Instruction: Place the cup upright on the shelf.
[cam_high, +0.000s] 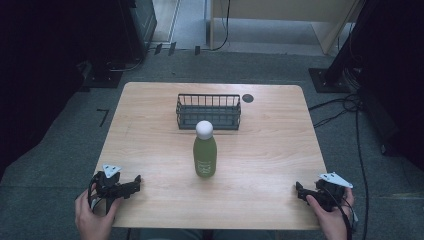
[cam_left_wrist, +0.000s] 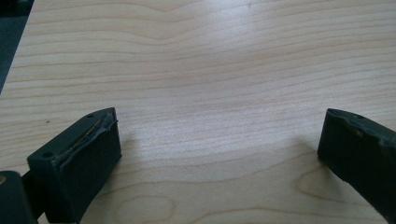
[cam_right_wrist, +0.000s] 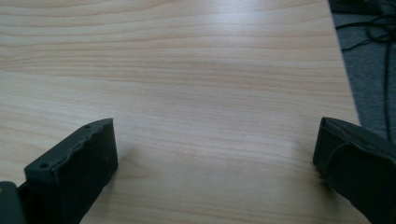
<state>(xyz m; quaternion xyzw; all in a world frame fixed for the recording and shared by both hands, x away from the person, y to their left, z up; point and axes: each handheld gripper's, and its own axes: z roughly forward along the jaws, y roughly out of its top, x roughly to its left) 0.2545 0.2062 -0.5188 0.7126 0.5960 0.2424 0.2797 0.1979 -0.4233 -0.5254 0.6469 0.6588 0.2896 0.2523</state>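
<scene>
A green bottle (cam_high: 205, 155) stands upright at frame centre on the worktop (cam_high: 270, 145); likely smooth, rigid and top-heavy, best gripped mid-body. Left tool (cam_high: 131, 186) and right tool (cam_high: 300, 190) rest agape, empty.

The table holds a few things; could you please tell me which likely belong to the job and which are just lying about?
Likely the job, judging by the layout:
bottle
basket
left tool, right tool, both open

Lying about:
cables on the floor

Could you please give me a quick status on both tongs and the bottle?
Left tongs and right tongs open, empty, at near table corners. Green bottle with white cap upright mid-table, untouched. Black wire basket behind it; nothing between.
</scene>
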